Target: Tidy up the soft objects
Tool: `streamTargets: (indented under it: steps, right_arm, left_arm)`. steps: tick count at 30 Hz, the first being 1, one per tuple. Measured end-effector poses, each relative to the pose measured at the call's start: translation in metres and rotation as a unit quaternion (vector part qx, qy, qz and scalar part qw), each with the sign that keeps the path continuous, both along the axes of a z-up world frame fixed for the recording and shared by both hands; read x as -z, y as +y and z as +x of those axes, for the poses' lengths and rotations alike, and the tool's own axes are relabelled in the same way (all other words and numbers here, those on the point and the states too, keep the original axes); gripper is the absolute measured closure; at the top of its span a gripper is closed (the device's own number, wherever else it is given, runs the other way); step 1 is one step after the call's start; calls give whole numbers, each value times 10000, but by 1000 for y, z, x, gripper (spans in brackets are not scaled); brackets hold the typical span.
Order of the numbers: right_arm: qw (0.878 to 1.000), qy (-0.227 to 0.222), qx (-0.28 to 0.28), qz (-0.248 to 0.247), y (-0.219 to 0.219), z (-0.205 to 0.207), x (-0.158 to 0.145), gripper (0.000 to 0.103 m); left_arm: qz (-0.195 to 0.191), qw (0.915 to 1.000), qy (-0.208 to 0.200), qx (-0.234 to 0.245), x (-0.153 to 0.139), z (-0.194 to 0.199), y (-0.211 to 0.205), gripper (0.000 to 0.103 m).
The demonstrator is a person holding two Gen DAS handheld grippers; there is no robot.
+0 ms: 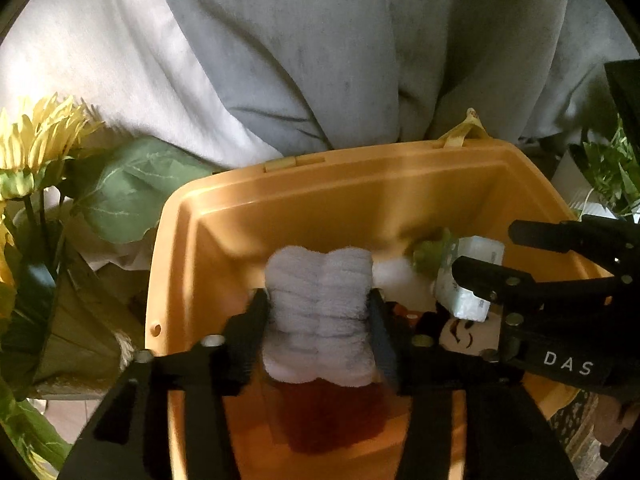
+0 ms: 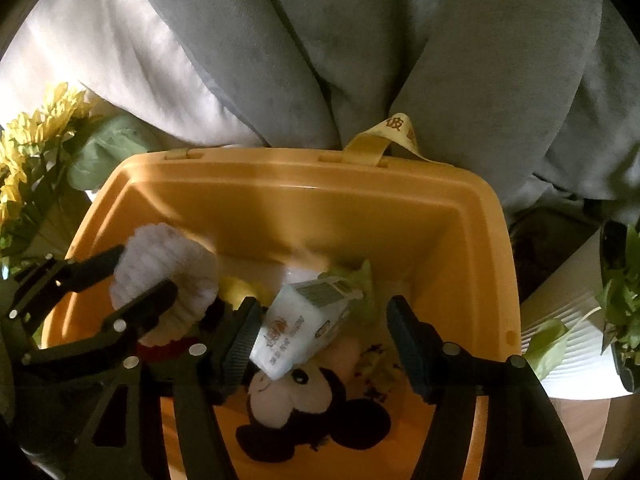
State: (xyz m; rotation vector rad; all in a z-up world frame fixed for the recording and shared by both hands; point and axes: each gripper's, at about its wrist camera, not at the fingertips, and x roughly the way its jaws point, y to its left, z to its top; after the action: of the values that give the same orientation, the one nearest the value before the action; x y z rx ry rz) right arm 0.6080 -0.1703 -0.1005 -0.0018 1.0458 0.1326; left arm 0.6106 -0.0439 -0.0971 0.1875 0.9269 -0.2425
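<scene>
My left gripper (image 1: 318, 312) is shut on a fluffy white-grey soft toy (image 1: 320, 312) and holds it over the open orange bin (image 1: 360, 176); the toy also shows in the right wrist view (image 2: 164, 276). My right gripper (image 2: 320, 336) is open above the bin (image 2: 304, 184), and a white tissue pack (image 2: 300, 328) lies tilted between its fingers, touching the left one. The pack shows in the left wrist view (image 1: 468, 280) beside the right gripper (image 1: 484, 256). A Mickey Mouse plush (image 2: 304, 400) lies on the bin floor. A green soft item (image 1: 430, 254) lies behind the pack.
A grey and white cushion (image 1: 280, 60) lies behind the bin. Yellow artificial flowers (image 1: 36, 140) with green leaves stand at the left. A green plant (image 2: 624, 300) and a white ribbed container (image 2: 572, 328) stand at the right. A yellow ribbon (image 2: 396, 132) hangs at the bin's back rim.
</scene>
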Motion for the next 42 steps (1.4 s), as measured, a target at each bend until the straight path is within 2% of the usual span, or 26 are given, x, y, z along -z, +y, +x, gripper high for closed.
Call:
streamTargets:
  steps: [7,13,15,22,29,32,35,42]
  right_arm:
    - [9999,-66,74,-77,-4,-6,-9,32]
    - [9991,-384,158,-76,-8,-28,-36,27]
    - [9984,-523,209,-105,-7,-38,-45,24]
    - [9938,-1042,353,-157,-4,-85,-77,23]
    - [9837,-1712,541,-12,-3,-150,-107,23]
    - [9770,-2034,633,-13,0,-180,-116,16]
    - [9699,-2320,737,-88,6,-214,-124,15]
    - [9587,-2648,1027,-143,19,-277,-128,11]
  left_arm:
    - [-44,9998,29,-172,-7,-4,1,20]
    - [-98,9996,-81,-257,-23,-22,6,10]
    - [-103,9993,-179,-306,-32,-33,8,8]
    - [-52,9957,-697,-608,-64,-80,20,1]
    - [104,9842,-1437,-1026,-94,-139,32,0]
    - [115,9795,-1713,-1054,-106,-165,37,0]
    - [93,9750,-1945,-1070,-113,-191,41,0]
    - [3,9682,-2314,-946,-125,-245,57,0]
